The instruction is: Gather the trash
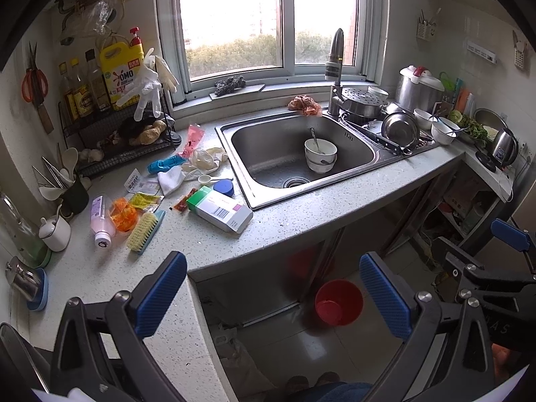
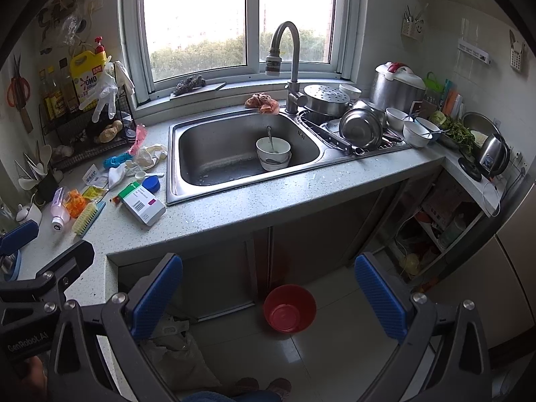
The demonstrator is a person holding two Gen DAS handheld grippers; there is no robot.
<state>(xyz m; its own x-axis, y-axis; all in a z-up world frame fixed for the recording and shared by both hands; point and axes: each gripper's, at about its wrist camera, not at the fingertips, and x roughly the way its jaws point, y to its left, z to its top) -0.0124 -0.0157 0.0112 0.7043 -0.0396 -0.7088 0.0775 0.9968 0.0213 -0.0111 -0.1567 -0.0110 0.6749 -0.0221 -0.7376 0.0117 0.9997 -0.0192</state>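
Both grippers held back from the counter edge, over the floor, nothing between the fingers; left gripper (image 1: 273,298) spread wide and empty, right gripper (image 2: 268,296) spread wide and empty as well. Trash lying in a loose group on the grey counter (image 1: 301,214), to the left of the sink (image 1: 301,154): a green and white carton (image 1: 219,209) nearest the sink, a small red sachet (image 1: 182,202) just beside it, yellow sachets (image 1: 145,201), an orange wrapper (image 1: 124,214), a crumpled white tissue (image 1: 171,179), a blue wrapper (image 1: 165,164), a pink plastic bag (image 1: 192,139) farther back. Among them also a brush (image 1: 145,231) and a pink bottle (image 1: 100,217), probably not trash, so better left alone. On the floor, near and low, a red bucket (image 2: 289,308), likely the place for the trash; standing almost straight ahead of the right gripper. Judged from both views, the whole group lying far and to the left of both tools, with the left gripper clearly nearer. Carton lying flat, long axis running from far-left to near-right, so fingers best closed across its short side. Task seemingly at the very beginning, nothing collected yet in the bucket as far as visible.
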